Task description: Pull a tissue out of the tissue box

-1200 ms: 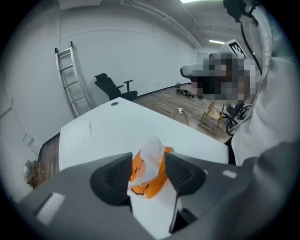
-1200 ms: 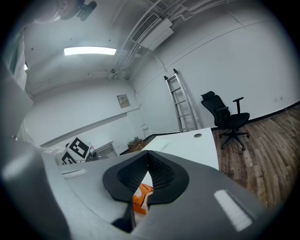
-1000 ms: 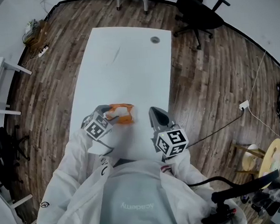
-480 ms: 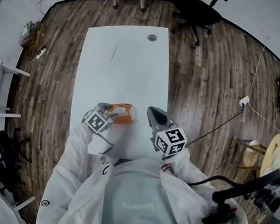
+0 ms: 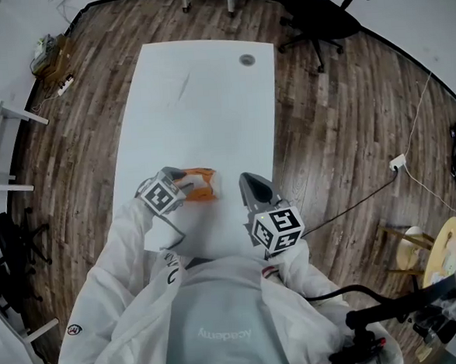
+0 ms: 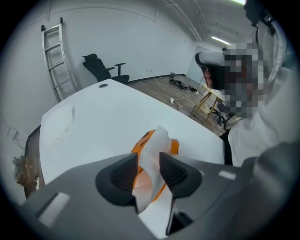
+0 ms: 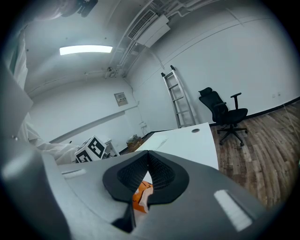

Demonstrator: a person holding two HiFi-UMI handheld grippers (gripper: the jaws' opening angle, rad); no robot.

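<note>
While the left gripper tips down over the orange tissue box, its jaws have just been closing round the white tissue that stands up between them, its folds brushing both pads but not pinched flat. The box sits on the white surface, just beyond and below those jaws. The right gripper has its jaws clenched together on nothing, with the box low beyond their tips.
</note>
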